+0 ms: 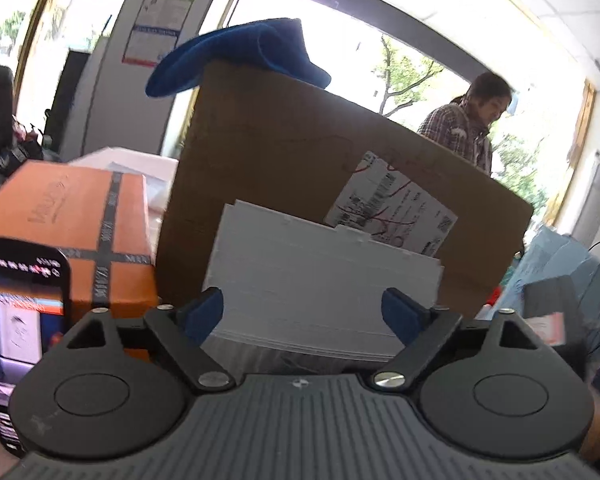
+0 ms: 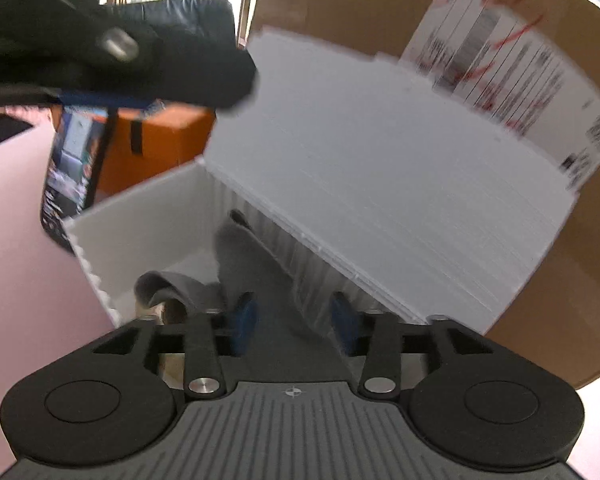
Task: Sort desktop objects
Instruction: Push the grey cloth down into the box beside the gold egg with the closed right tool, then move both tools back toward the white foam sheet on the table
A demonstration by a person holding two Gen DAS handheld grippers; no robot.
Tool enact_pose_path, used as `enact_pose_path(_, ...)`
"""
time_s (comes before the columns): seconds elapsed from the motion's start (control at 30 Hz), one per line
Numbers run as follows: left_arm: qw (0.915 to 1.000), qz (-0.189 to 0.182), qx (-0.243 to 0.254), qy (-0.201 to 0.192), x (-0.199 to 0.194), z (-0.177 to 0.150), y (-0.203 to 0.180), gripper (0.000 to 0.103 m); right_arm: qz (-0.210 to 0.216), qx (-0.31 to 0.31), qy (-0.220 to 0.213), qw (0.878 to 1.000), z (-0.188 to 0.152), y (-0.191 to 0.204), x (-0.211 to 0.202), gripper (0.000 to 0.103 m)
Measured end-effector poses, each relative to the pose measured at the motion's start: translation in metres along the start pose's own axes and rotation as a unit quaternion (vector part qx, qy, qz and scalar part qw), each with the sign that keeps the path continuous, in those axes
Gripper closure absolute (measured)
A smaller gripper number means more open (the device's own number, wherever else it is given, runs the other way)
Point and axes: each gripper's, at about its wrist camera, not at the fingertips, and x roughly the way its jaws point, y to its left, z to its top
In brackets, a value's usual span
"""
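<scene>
Starting at the far left, a phone [image 1: 18, 320] with a lit screen stands upright just beside an orange box [image 1: 80, 236], apparently propped to be watched rather than sorted. Next comes the white corrugated bin [image 2: 148, 220], its lid [image 1: 324, 276] leaning open against the tall cardboard box [image 1: 300, 152] so the mouth is free. A blue cloth [image 1: 236, 52] rests on top of that cardboard box.

The left gripper [image 1: 302, 312] hovers before the lid, jaws spread wide with nothing between them. The right gripper [image 2: 294, 320] points down into the bin, jaws partly parted around a grey cloth [image 2: 240, 268] lying inside; blur hides whether the pads touch it. I judge the bin walls leave little side room, and upward is the clear way out.
</scene>
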Motion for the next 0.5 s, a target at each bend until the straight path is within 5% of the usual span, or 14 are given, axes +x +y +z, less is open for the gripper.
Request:
enact_pose_path(0.03,1.0000,-0.007,-0.006,0.000,0.000,0.000,0.000,0.012,0.000,0.004,-0.021,1.000,-0.002,0.000,-0.008,0.008)
enact_pose_path(0.23,0.9989,-0.035,-0.029,-0.010,-0.007,-0.002,-0.001,0.000,-0.040,0.024,-0.143,0.989,-0.022,0.011,-0.056,0.000)
enact_pose_path(0.37,0.9982,-0.039,-0.045,-0.009,-0.008,-0.004,-0.003,0.000,-0.142,0.070,-0.174,0.972,-0.024,0.041,-0.047,0.000)
enact_pose_path(0.5,0.9985,-0.037,-0.041,-0.002,-0.007,-0.009,-0.010,0.000,-0.197,0.098,-0.218,0.951,-0.040,0.058,-0.067,0.000)
